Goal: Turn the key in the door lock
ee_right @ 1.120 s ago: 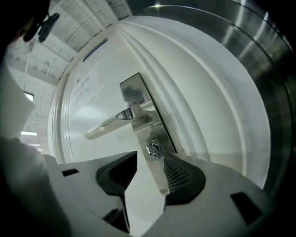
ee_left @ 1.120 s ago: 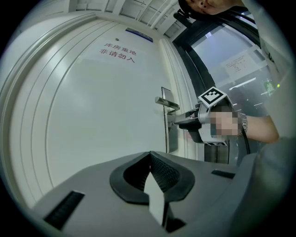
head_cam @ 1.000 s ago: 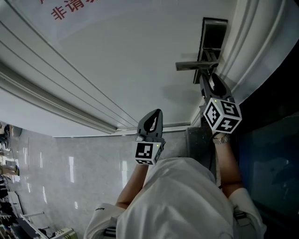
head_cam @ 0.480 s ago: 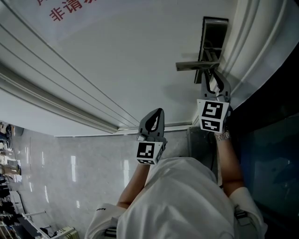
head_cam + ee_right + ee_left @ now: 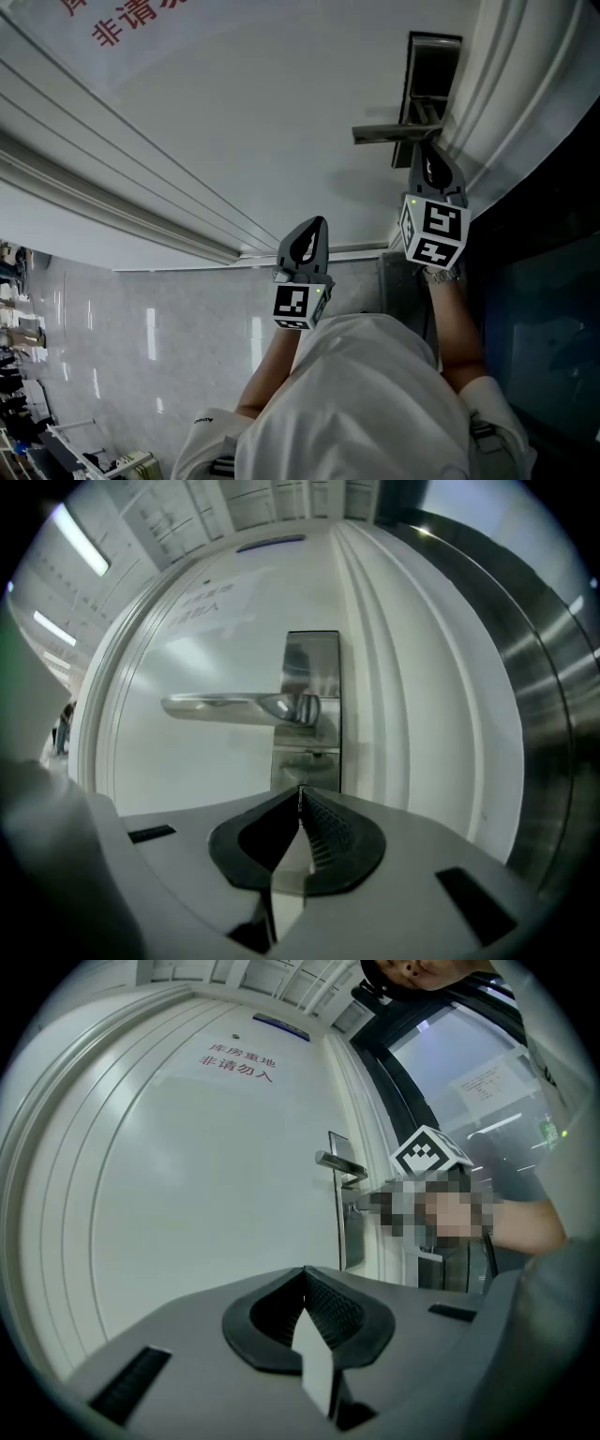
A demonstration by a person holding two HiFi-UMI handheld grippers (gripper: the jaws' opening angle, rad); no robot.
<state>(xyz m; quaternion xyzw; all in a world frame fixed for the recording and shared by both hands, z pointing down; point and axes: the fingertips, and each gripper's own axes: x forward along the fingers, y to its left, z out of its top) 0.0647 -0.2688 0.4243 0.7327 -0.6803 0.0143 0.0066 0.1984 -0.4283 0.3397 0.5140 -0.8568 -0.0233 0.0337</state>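
Since a moment ago my right hand-held gripper (image 5: 425, 150) has rolled at the wrist, and its jaws have just been closing. They now stand pinched together at the lock plate (image 5: 312, 658), just under the lever handle (image 5: 225, 706) of the white door (image 5: 234, 122). The key is too small to make out between them (I judge it sits in the cylinder at the jaw tips). It should be light, stiff, thin metal with slippery flat faces, so I would pinch its flat head squarely and twist about its shaft. My left hand-held gripper (image 5: 312, 228) hangs clenched and empty, well apart from the lock.
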